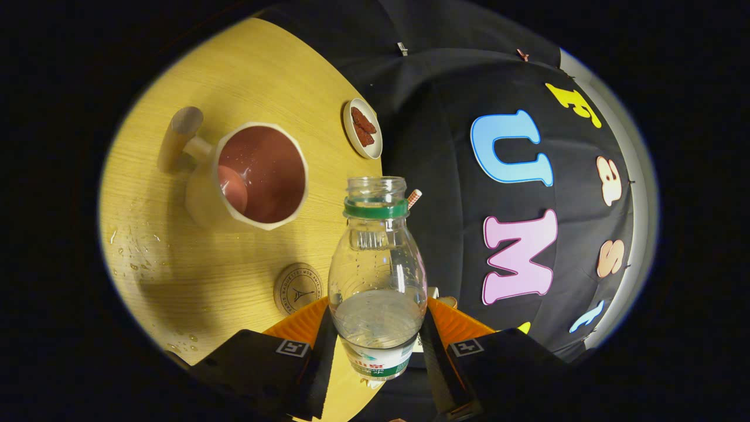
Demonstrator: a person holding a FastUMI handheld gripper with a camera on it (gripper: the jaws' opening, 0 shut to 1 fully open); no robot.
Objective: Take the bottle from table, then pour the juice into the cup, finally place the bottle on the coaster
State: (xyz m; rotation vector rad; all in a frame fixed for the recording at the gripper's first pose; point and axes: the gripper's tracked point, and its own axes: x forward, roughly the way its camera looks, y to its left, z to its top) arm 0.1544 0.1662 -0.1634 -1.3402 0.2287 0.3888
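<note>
My gripper [378, 340] is shut on a clear plastic bottle [377, 269] with a green neck ring and no cap. Both fingers press on its lower body. Clear liquid fills only the lower part of the bottle, and its open mouth points away from me. The scene is rolled sideways. Beyond the fingers to the left stands a cream cup [252, 176] with a wooden handle and a reddish-brown inside, its opening facing me. A round brown coaster [297, 288] lies on the wooden table [234, 76], just ahead of the left finger and beside the bottle.
A small white dish [362, 128] with dark red pieces sits near the table's far edge, beyond the cup. Water drops [137, 246] are scattered on the table on the cup's near side. A small striped object [414, 198] peeks out behind the bottle's neck.
</note>
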